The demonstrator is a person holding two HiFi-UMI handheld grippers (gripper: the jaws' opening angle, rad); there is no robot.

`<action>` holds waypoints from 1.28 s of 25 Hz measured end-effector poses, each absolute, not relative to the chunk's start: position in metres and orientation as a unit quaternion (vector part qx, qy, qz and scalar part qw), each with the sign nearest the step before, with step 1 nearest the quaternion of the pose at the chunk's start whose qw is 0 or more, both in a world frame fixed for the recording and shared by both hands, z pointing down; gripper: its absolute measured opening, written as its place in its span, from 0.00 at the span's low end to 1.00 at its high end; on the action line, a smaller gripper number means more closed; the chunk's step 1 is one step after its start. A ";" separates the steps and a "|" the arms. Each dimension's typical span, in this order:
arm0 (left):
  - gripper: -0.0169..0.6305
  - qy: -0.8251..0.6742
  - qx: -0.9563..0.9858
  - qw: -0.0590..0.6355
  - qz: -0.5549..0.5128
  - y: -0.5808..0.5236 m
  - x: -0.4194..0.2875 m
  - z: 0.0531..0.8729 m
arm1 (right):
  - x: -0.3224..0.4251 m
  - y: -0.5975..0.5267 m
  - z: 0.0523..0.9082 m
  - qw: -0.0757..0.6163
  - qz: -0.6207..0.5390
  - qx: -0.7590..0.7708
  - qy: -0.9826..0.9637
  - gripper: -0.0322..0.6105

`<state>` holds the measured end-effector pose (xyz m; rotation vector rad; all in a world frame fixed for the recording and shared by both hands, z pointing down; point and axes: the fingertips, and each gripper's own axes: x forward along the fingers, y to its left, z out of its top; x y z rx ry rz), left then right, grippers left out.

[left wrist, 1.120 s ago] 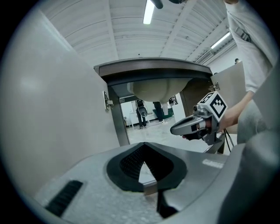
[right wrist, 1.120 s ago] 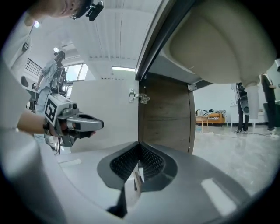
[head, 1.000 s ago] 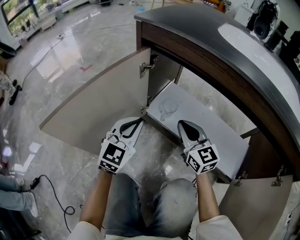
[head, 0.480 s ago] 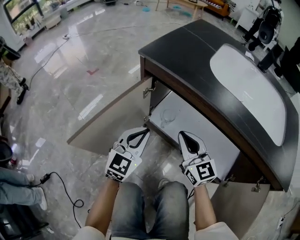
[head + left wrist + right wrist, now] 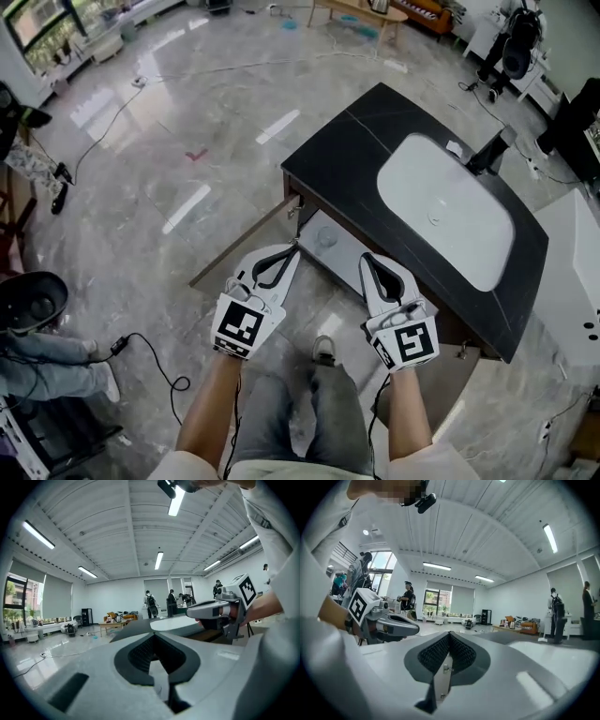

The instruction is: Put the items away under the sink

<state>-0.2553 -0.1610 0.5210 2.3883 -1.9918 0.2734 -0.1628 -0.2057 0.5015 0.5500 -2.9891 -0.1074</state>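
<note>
Head view: a person stands over the dark-topped sink cabinet (image 5: pixel 347 141). The left gripper (image 5: pixel 292 249) and right gripper (image 5: pixel 367 260) are held out low in the frame, each with its jaws together and empty. At centre, beside the open door (image 5: pixel 230 258), a clear glass item (image 5: pixel 325 237) sits on the cabinet floor below the white basin (image 5: pixel 441 206).

Left gripper view: the jaws meet on nothing.

Right gripper view: the jaws are pressed together and empty.

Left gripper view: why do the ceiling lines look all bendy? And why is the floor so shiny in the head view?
Left gripper view: the wide-angle lens curves the ceiling lines and blacks out the corners. Head view: the polished floor reflects light as pale glare streaks.
</note>
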 end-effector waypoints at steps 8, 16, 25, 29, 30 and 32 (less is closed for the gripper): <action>0.03 -0.634 0.769 -0.008 0.083 -0.125 -0.239 0.363 | -0.145 -0.175 0.348 0.046 -0.040 0.194 -0.979 0.06; 0.03 -0.623 0.776 -0.041 0.083 -0.081 -0.212 0.261 | -0.121 -0.128 0.254 0.044 -0.040 0.199 -0.978 0.06; 0.03 -0.612 0.788 -0.051 0.053 -0.021 -0.175 0.199 | -0.102 -0.058 0.192 0.031 -0.062 0.171 -0.983 0.06; 0.03 -0.612 0.789 -0.040 0.049 0.009 -0.174 0.195 | -0.096 -0.028 0.173 0.021 -0.081 0.164 -0.983 0.06; 0.03 -0.616 0.786 -0.037 0.046 0.013 -0.176 0.196 | -0.095 -0.024 0.171 0.021 -0.083 0.163 -0.983 0.06; 0.03 -0.623 0.781 -0.039 0.035 0.020 -0.179 0.193 | -0.092 -0.018 0.167 0.021 -0.083 0.163 -0.983 0.06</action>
